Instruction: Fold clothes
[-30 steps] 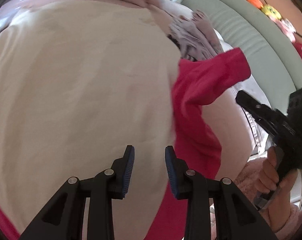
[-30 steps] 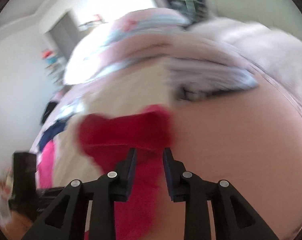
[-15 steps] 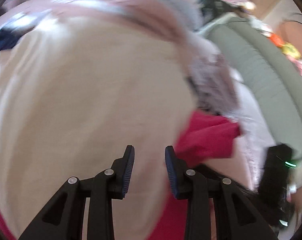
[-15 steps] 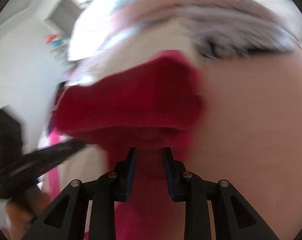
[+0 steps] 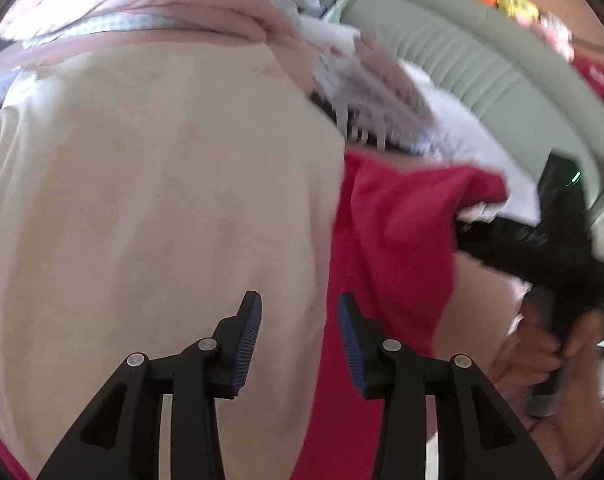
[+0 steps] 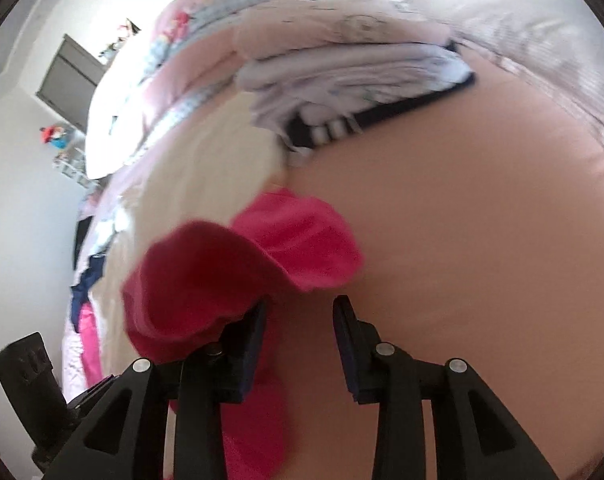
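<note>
My left gripper (image 5: 299,334) hangs over the bed with its jaws opening and nothing between the blue pads; below them lies the edge where the cream cloth (image 5: 161,200) overlaps the red garment (image 5: 390,240). The red garment is the landmark here: it lies on the bed just to the right of the cream cloth, one sleeve reaching toward the grey padded headboard (image 5: 482,68), and a striped folded piece (image 5: 366,92) sits just beyond it. To the right of the red garment, my right gripper (image 5: 514,236) comes in as a black shape, held by my hand (image 5: 542,356). From the right wrist view, the right gripper (image 6: 299,344) has its jaws opening too; a fold of the red garment (image 6: 205,280) bulges against its left finger (image 6: 253,340) and drapes over it, but the pads do not press on the cloth and the gap between them shows only the peach sheet (image 6: 462,240). Beyond the red garment lie the striped piece (image 6: 342,76) and a pink quilt (image 6: 229,20).
</note>
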{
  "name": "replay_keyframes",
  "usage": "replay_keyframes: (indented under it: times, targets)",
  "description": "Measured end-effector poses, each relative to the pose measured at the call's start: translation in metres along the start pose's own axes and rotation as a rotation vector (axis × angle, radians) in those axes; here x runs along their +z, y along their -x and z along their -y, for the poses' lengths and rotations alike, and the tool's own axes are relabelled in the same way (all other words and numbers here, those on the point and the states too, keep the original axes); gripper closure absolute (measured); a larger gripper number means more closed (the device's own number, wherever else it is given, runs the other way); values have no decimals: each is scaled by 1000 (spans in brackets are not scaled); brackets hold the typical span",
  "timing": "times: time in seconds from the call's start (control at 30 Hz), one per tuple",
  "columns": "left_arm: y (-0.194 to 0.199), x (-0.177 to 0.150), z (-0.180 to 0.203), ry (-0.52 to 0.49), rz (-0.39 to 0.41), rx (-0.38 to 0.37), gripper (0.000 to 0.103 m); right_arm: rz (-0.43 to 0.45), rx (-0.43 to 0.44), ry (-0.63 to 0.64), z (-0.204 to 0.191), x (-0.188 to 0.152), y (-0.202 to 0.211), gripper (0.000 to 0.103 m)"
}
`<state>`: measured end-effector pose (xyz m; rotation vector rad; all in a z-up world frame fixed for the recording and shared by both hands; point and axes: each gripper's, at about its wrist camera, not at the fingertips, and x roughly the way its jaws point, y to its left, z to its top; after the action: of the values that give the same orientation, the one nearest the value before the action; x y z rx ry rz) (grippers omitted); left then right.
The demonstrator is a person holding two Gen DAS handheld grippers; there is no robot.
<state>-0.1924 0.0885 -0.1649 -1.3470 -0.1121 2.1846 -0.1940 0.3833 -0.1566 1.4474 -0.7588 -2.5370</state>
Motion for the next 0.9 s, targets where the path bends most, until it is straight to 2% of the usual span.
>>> replay_keyframes:
  times: [0.07, 0.1, 0.17, 0.23, 0.27, 0.33, 0.37, 0.43, 0.5, 0.53, 0.57, 0.63, 0.67, 0.73, 0.8, 0.9]
  targets:
    - [-18, -11, 21, -56, -62, -2, 67, 2, -18, -18, 10, -4, 5, 69]
    - [-20, -22, 39, -146, -57, 56, 66, 11, -10, -40, 15, -6, 8, 69]
    - [-20, -36, 57, -256, -83, 121, 65, 48, 17, -104, 31, -6, 18, 68]
    - [-13, -40, 62, -291, -114, 113, 64, 87, 55, -162, 43, 0, 27, 61]
    - [-9, -38, 62, -298, -132, 81, 64, 90, 88, -187, 47, 6, 27, 60]
    - [2, -22, 58, -284, -85, 44, 64, 18, 167, -165, 44, 21, 15, 60]
    - [7, -11, 55, -272, -36, 66, 64, -5, 161, -112, 36, 28, 10, 60]
    - [5, 13, 50, -248, 44, 132, 64, 11, 34, 28, 17, 37, 11, 60]
    - [-8, 33, 42, -205, 84, 172, 64, 156, -120, -12, 16, 37, 34, 60]
    - [-21, 41, 41, -181, 67, 177, 64, 227, -192, -32, 16, 38, 45, 60]
    - [-35, 48, 40, -157, 42, 178, 64, 266, -164, -43, 16, 37, 54, 60]
    - [-54, 45, 45, -133, -15, 122, 64, 340, -108, -60, 16, 35, 73, 59]
    - [-56, 38, 49, -136, -32, 89, 64, 330, -96, 5, 6, 34, 74, 59]
    - [-66, 17, 74, -237, -39, 116, 61, 281, -123, 136, -15, 30, 62, 55]
    - [-68, 2, 90, -319, -69, 97, 61, 181, -120, 107, -8, 24, 41, 55]
    - [-54, 5, 84, -272, -85, -17, 61, 67, -91, 9, 15, 16, 24, 55]
